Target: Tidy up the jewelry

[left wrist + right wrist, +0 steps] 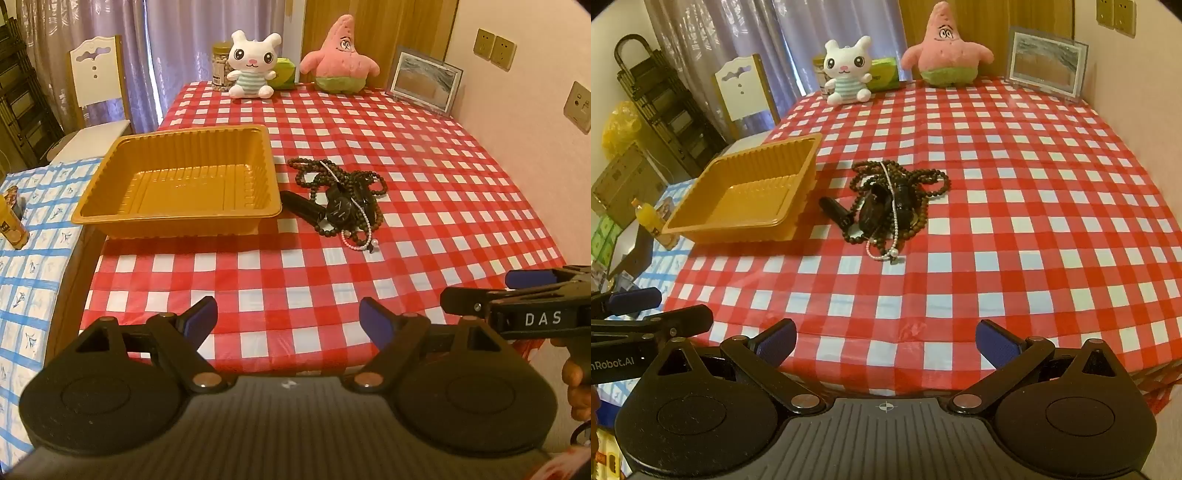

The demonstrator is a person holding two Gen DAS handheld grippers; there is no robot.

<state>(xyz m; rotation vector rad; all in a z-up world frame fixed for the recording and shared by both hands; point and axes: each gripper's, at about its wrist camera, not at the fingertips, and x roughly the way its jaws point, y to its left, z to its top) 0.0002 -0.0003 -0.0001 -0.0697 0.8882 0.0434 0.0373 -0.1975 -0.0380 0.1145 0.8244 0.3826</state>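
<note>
Our left gripper (288,317) sits at the bottom of its view with its blue pads spread wide and nothing between them. Our right gripper (885,341) is likewise wide and empty at the bottom of its own view. Both hover over the near edge of the bench (1052,206), well short of the work.

Further out, near the middle of each frame, lies the jewelry pile (892,203): dark wooden bead strands (306,166) looped and tangled around a black wristwatch (341,208), with a thin pink-and-white pearl strand (360,240) trailing toward us. We judge the beads light, limp and likely to snag on one another, so lifting one strand may drag the rest. The watch looks the stiffest and heaviest piece; its strap end (295,201), which juts out to the left of the pile, seems the cleanest place to pinch. The pearl strand looks delicate, and we would take it by its free loop at the near side and lift gently.

Just left of the pile stands the empty golden plastic tray (110,218), thin-walled and probably easy to shove.
</note>
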